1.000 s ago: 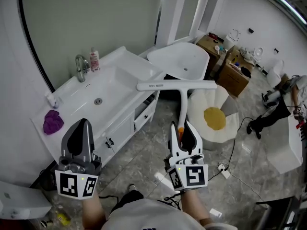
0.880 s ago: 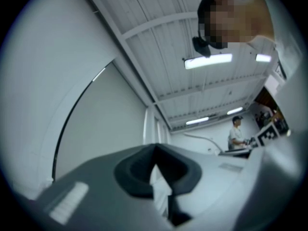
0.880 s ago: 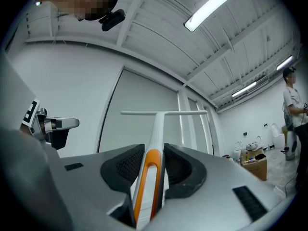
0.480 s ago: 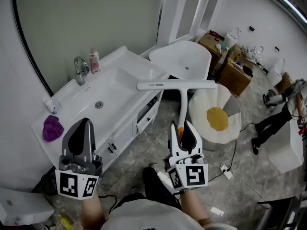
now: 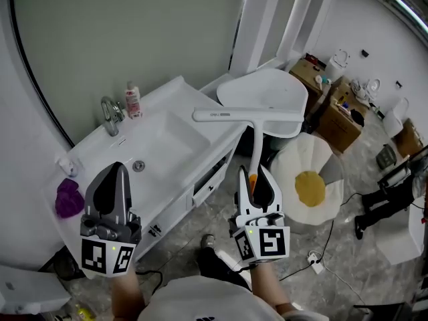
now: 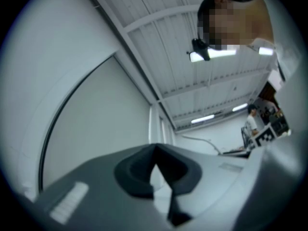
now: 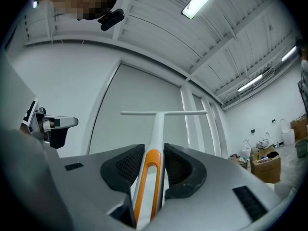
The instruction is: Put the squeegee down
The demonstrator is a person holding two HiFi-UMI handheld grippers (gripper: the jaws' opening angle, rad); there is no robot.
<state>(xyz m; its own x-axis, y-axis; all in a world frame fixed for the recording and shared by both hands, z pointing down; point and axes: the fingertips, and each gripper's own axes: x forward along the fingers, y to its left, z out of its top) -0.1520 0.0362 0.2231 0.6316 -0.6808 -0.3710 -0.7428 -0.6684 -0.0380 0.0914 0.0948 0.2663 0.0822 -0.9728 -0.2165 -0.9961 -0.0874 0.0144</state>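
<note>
Jaws of the right gripper (image 5: 252, 179) clamp the orange-inlaid handle of a white T-shaped plastic squeegee (image 5: 253, 136), its blade raised at centre frame beside the white vanity surface (image 5: 189, 97). At lower left, the left gripper (image 5: 111, 179) is closed and empty. The squeegee looks light, stiff and probably slick, so it is best held mid-handle.

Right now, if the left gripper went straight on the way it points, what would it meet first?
Likely the grey-green wall panel. The left gripper, shut and empty, tilts upward, so it should pass over the sink; depth is unclear.
</note>
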